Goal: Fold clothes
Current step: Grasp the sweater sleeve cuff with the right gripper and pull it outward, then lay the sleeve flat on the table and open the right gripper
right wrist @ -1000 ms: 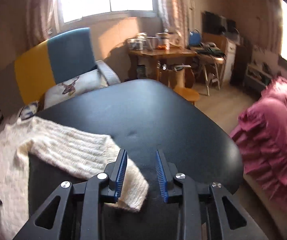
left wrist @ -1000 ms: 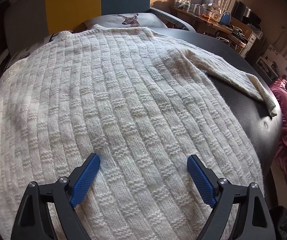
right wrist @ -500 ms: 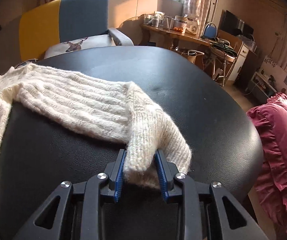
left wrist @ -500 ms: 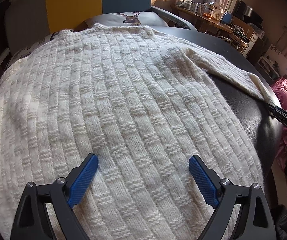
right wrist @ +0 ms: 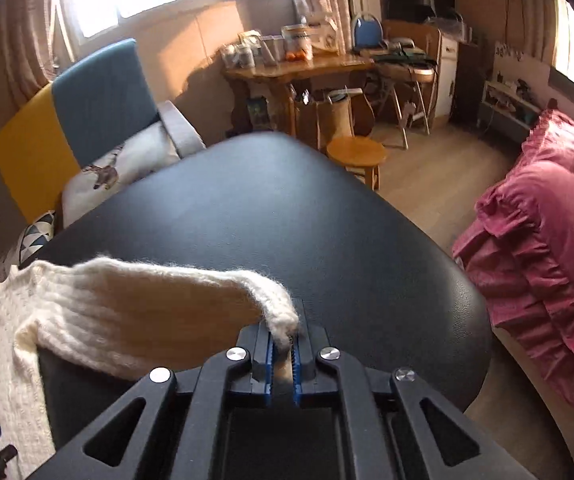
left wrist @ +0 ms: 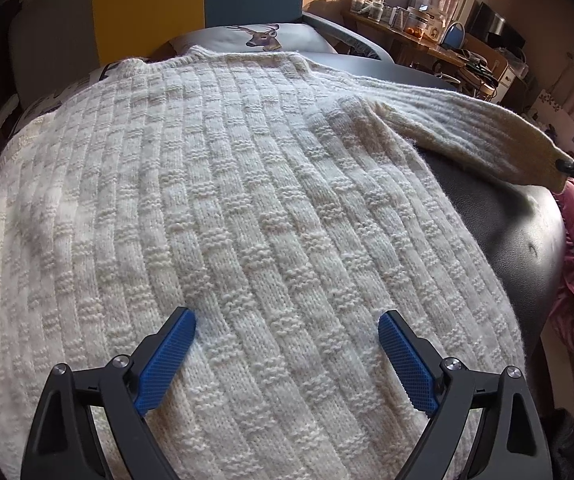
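Folding barely begun: sweater [left wrist: 223, 216] lies flat on table [right wrist: 287, 220], right gripper [right wrist: 283, 354] clamps the raised sleeve [right wrist: 147, 304] cuff, left gripper [left wrist: 287, 344] spread wide, empty, over the body. All folds remain.

Black padded surface [right wrist: 287, 216] extends ahead of the tool. Beyond its far left edge: yellow-and-blue armchair [right wrist: 87, 108] holding a deer-print cushion [right wrist: 115, 168]. Ahead: round wooden stool [right wrist: 357, 152], cluttered wooden desk [right wrist: 307, 68]. Right of the tool: pink ruffled bedding [right wrist: 547, 232].
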Motion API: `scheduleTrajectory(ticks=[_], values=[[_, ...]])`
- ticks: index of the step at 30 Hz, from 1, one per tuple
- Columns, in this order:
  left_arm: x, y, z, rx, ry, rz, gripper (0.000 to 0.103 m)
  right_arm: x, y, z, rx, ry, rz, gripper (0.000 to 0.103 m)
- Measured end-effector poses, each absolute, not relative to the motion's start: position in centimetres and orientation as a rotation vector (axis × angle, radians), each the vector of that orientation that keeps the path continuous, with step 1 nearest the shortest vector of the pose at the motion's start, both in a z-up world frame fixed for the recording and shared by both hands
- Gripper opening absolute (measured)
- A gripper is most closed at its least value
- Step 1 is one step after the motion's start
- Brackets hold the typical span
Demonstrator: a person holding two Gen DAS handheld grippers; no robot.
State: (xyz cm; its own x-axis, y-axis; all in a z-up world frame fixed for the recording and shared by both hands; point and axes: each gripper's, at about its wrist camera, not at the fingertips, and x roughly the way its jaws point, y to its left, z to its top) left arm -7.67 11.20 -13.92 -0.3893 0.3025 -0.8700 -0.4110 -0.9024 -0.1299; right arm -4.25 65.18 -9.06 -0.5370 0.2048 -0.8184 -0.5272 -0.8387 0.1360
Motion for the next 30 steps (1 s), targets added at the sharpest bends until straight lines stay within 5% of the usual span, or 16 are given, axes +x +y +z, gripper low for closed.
scheduleTrajectory(ticks=[8, 16, 20, 27, 30], values=[[-8.1, 10.8, -13.7, -1.419, 0.170, 2.290, 0.094, -5.0, 70.0, -13.1, -1.198, 0.823, 2.271, 0.017], [-10.5, 9.1, -10.4, -1.357, -0.003, 2.295, 0.093, -4.5, 64.0, -7.2, -1.043, 0.665, 2.565, 0.022], [-15.1, 10.1, -7.4, -1.202, 0.138, 2.394, 0.086, -7.8, 57.9, -8.0, -1.196, 0.590, 2.700, 0.022], [-26.1, 15.3, -6.6, -1.131, 0.358, 2.319, 0.035, -12.5, 51.8, -12.5, -1.470, 0.305, 2.669, 0.022], [-30.2, 18.0, -8.3, -1.187, 0.396, 2.235, 0.024, -13.0, 52.4, -14.0, -1.502, 0.248, 2.620, 0.022]])
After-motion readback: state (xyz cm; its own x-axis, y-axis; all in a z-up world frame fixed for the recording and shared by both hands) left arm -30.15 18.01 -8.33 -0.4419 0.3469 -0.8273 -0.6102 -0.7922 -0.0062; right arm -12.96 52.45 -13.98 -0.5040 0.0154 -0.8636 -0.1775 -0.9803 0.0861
